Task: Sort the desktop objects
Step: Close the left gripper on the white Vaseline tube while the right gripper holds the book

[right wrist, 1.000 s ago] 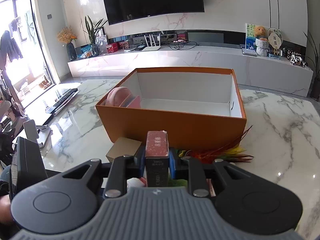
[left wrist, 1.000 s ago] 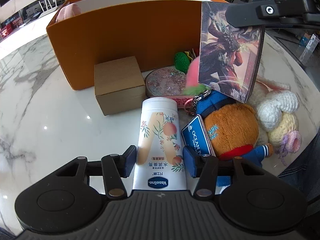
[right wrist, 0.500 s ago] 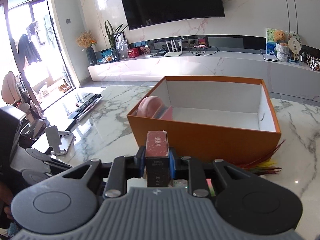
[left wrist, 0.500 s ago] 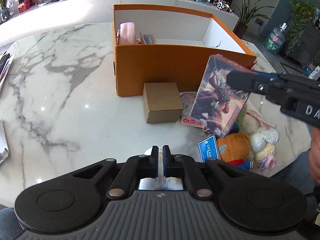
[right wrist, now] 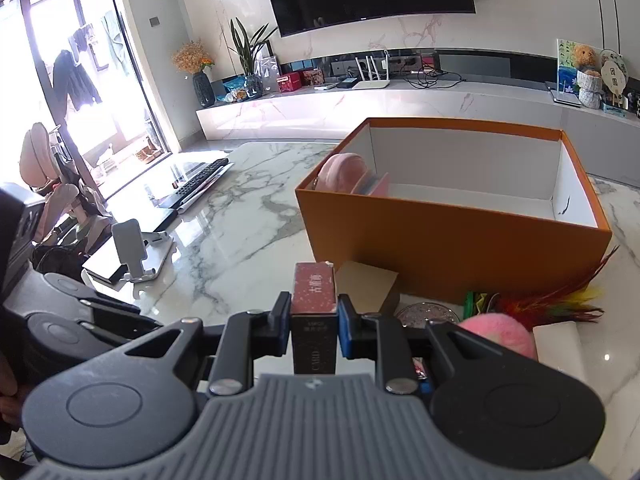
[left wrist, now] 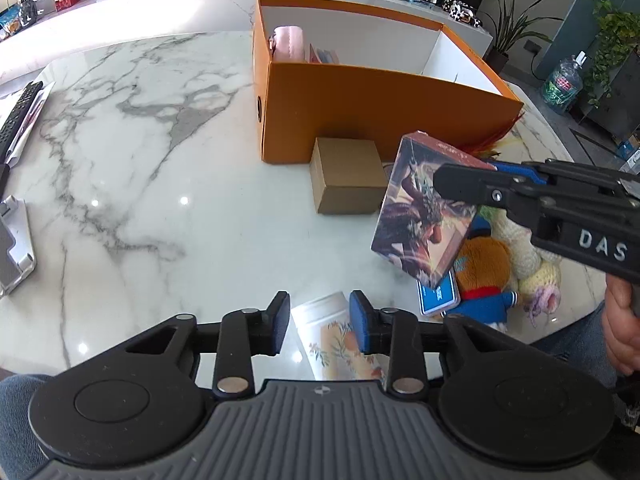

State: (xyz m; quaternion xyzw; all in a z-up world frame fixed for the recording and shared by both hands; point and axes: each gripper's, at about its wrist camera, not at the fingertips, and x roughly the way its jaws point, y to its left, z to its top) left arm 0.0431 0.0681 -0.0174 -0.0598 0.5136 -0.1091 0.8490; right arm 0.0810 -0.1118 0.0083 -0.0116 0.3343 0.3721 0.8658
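Card box gripped in right gripper, airborne near the orange box; lotion tube under left gripper.

Card box [left wrist: 424, 216]: rigid printed carton, judged light, glossy faces likely slippery; right gripper [right wrist: 314, 322] clamps its narrow faces, a sound hold. It hangs over the plush toys [left wrist: 486, 264], near side of the orange box [left wrist: 384, 108]. Lotion tube [left wrist: 340, 340] lies on the desk [left wrist: 160, 200] between the pads of the left gripper [left wrist: 319, 328], jaws opening, untouched; smooth, squashy, best taken mid-body. Brown carton [left wrist: 346, 176] beside the box.
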